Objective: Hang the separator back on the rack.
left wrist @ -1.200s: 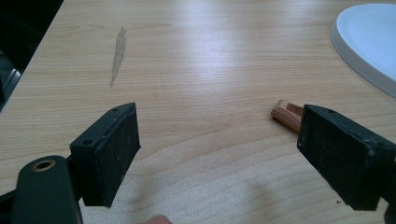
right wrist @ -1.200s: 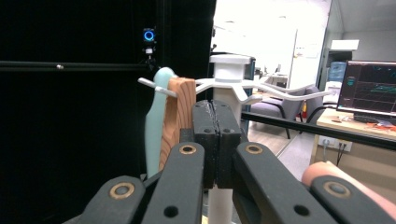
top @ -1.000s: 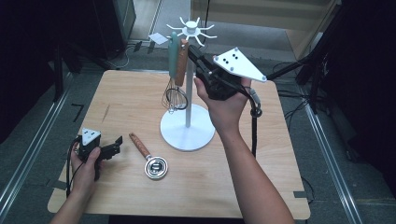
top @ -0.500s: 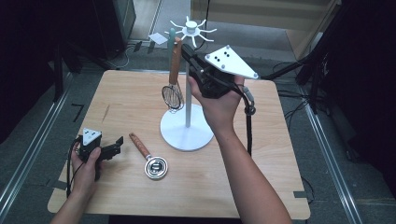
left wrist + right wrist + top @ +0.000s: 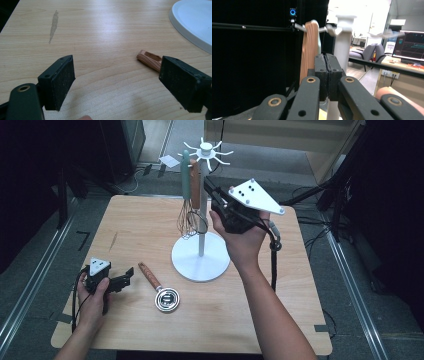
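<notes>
White rack [image 5: 201,262] w/ two whisks [image 5: 189,222] hung, prob. touching; right tool [image 5: 212,195] closed, empty; left tool [image 5: 131,275] wide, empty.

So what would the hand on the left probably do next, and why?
Probably ease the left gripper forward so its open jaws straddle the wooden handle of the measuring spoon lying on the table, then close. The handle's end sits just ahead of the right-hand jaw, not between them, and the rack already holds two utensils.
</notes>
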`<state>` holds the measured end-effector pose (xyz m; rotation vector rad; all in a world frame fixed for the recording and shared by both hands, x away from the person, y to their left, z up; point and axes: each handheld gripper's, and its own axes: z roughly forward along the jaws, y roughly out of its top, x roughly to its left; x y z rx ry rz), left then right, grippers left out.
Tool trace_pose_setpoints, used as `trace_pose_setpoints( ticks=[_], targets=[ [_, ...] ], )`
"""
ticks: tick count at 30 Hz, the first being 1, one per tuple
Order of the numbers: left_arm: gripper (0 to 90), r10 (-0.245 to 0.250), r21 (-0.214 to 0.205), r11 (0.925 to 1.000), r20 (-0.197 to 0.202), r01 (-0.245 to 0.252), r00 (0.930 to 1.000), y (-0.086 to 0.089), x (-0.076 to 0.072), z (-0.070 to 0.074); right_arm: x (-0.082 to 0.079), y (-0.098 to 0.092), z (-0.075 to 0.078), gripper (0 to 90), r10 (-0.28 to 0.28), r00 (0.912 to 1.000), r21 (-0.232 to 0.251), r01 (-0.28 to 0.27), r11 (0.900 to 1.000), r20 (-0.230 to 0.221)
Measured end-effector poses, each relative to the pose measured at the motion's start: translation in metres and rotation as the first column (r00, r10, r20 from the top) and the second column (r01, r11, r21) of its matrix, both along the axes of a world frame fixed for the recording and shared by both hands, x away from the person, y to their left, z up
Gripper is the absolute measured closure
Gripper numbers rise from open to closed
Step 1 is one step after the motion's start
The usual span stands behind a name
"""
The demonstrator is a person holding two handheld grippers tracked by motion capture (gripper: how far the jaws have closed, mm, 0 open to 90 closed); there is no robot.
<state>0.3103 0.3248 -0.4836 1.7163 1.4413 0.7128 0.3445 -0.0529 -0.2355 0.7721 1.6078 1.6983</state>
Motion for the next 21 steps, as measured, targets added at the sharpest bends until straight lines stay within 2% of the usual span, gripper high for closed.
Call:
trace_pose_setpoints(
  ticks=[2,4,5,6,7,12,13,14,16,21],
  targets=[
    [14.2,0.003,-0.027,0.9996,0.002,-0.002,1.0000,-0.003,0.002,0.001,-0.003,-0.004,-0.007,89.2,-0.001,1.0000,-0.007,0.001,1.0000,-0.004],
    [14.9,-0.020,-0.037,0.9991,-0.002,0.020,0.9998,-0.006,0.003,0.003,-0.006,-0.007,-0.013,88.8,-0.001,0.9999,-0.006,0.001,1.0000,-0.015],
    [18.0,-0.009,-0.021,0.9997,-0.006,0.009,0.9999,-0.008,0.003,0.004,-0.008,-0.009,-0.018,88.7,-0.002,0.9997,-0.011,0.002,0.9999,-0.025],
    [23.8,0.006,-0.009,0.9999,-0.002,-0.006,1.0000,-0.009,0.003,0.004,-0.010,-0.011,-0.022,88.3,-0.002,0.9996,-0.016,0.001,0.9999,-0.027],
    [27.4,0.009,-0.019,0.9998,0.006,-0.009,0.9999,-0.010,0.004,0.004,-0.011,-0.012,-0.026,88.2,-0.001,0.9993,-0.015,0.000,0.9999,-0.037],
    [43.9,0.025,-0.029,0.9993,-0.011,-0.025,0.9996,-0.010,0.008,0.003,-0.019,-0.018,-0.047,86.9,-0.007,0.9979,-0.032,0.005,0.9995,-0.064],
    [48.0,0.030,-0.019,0.9994,-0.020,-0.030,0.9993,-0.010,0.009,0.003,-0.020,-0.020,-0.051,86.7,-0.011,0.9975,-0.034,0.008,0.9994,-0.070],
    [58.1,0.034,-0.013,0.9993,-0.026,-0.034,0.9991,-0.010,0.010,0.002,-0.021,-0.021,-0.055,86.5,-0.014,0.9972,-0.036,0.011,0.9993,-0.074],
    [68.7,0.027,-0.042,0.9987,-0.054,-0.029,0.9982,-0.008,0.012,0.002,-0.023,-0.025,-0.063,86.2,-0.018,0.9959,-0.040,0.015,0.9991,-0.089],
    [83.1,0.005,-0.097,0.9952,-0.074,-0.012,0.9972,-0.004,0.022,0.004,-0.025,-0.034,-0.080,86.0,-0.031,0.9923,-0.047,0.026,0.9986,-0.120]
  ],
)
